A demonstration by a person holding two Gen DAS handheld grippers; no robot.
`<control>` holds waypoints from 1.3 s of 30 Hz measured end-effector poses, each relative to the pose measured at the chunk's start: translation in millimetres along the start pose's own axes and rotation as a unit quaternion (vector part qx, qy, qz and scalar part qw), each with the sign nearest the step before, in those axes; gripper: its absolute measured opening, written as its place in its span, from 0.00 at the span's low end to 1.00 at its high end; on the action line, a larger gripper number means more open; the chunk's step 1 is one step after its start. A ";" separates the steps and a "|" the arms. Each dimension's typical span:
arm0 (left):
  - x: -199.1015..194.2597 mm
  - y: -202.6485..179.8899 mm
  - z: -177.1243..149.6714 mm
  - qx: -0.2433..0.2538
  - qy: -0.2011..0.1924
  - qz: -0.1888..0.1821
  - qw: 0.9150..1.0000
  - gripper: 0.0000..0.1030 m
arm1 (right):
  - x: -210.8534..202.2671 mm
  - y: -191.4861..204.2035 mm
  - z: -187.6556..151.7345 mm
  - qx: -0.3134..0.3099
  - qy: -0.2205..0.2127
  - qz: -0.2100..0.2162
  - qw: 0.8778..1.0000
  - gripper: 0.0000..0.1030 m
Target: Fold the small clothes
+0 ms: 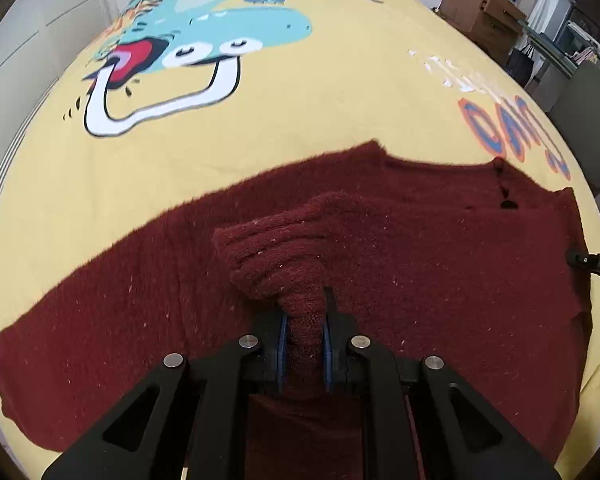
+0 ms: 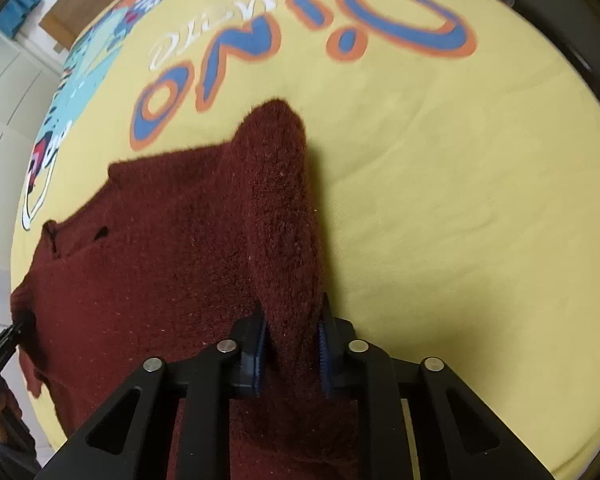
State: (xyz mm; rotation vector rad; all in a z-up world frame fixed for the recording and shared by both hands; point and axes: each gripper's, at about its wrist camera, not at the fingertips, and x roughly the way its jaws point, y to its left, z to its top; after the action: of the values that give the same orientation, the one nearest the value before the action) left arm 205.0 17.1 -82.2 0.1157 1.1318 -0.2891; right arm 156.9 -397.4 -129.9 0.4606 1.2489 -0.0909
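A dark red fuzzy sweater [image 1: 420, 248] lies spread on a yellow bedsheet [image 1: 300, 112]. My left gripper [image 1: 305, 312] is shut on a bunched fold of the sweater and lifts it into a ridge. My right gripper [image 2: 293, 320] is shut on another part of the sweater [image 2: 160, 240], which stands up as a long raised fold reaching to a rounded tip. The sweater's neck opening shows in the left wrist view at the far right and in the right wrist view at the left. The other gripper [image 1: 596, 264] shows at the right edge of the left wrist view.
The sheet carries a blue cartoon dinosaur print [image 1: 204, 36] and big blue-orange lettering [image 2: 300, 48]. White wardrobe doors [image 1: 28, 40] stand to the left of the bed. Cardboard boxes [image 1: 480, 8] and shelves stand to the right.
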 end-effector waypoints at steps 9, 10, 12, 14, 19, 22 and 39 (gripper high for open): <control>30.5 0.8 -14.2 -0.001 0.029 0.009 1.000 0.12 | -1.0 -3.1 -12.5 -0.018 -0.021 -0.045 0.999 0.16; 32.7 3.6 -15.5 -0.007 0.029 0.009 1.000 0.13 | 2.6 -2.5 -10.7 -0.018 -0.018 -0.046 0.999 0.17; 33.2 6.2 -15.3 -0.014 0.030 0.008 0.999 0.14 | 7.7 -1.4 -10.0 -0.016 -0.015 -0.051 0.998 0.18; 32.4 3.7 -13.3 -0.009 0.030 0.015 0.999 0.16 | 7.8 -1.9 -9.9 -0.018 -0.016 -0.054 0.998 0.20; 26.8 1.8 -9.0 -0.007 0.038 0.046 0.998 0.39 | -4.5 -5.8 -12.9 -0.026 -0.024 -0.066 0.997 0.51; 14.0 2.3 -6.4 -0.010 0.025 0.050 0.998 0.68 | -18.3 1.9 -14.9 -0.041 -0.038 -0.080 0.995 0.80; 10.7 -62.1 -17.2 0.011 -0.020 0.026 0.999 0.99 | -36.4 139.3 -64.4 -0.177 -0.123 -0.029 0.976 1.00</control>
State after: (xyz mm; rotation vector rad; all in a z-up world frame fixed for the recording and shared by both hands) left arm 176.5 -40.1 -95.8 0.1577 1.0847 -0.2575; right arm 131.3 -253.2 -71.4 0.0985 1.0068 0.0259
